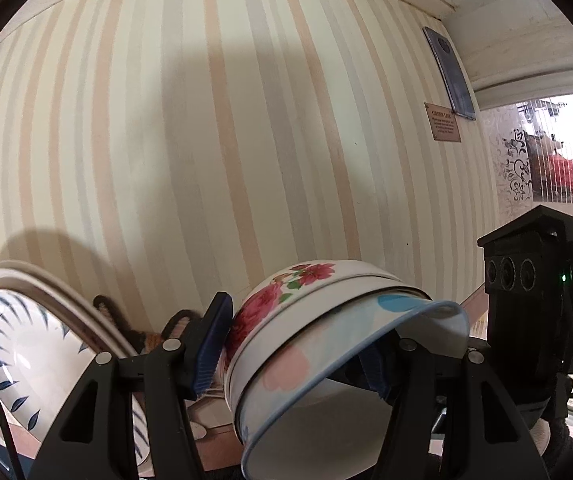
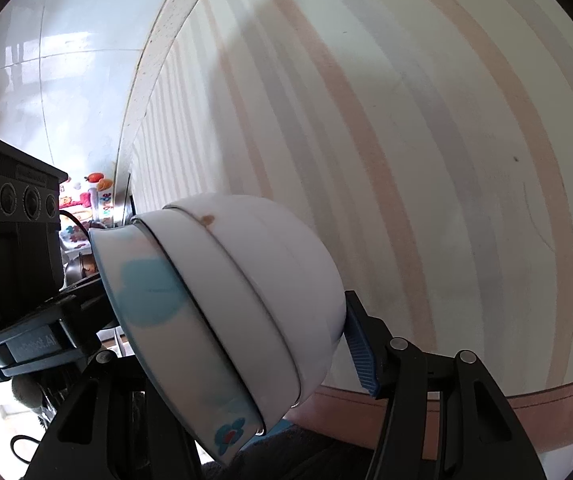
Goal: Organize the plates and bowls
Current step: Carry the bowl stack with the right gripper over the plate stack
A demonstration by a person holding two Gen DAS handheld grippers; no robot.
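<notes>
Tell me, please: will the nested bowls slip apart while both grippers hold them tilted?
Possibly. The stack of bowls looks glazed, so likely slippery. The left hand-held gripper and right hand-held gripper clamp opposite sides; probably stiff, breakable.

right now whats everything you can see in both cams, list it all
nested bowls: three, floral outermost, plain white middle, blue-and-pink innermost, tipped sideways, clamped between both grippers
plates: a few, white with blue leaves, leaning at lower left
striped wall: one, cream with tan and grey stripes, behind everything
brown plaque: one, on wall at right
grey panel: one, above plaque
left gripper: black, blue pads, shut on the bowls
right gripper: black, blue pads, shut on the bowls
</notes>
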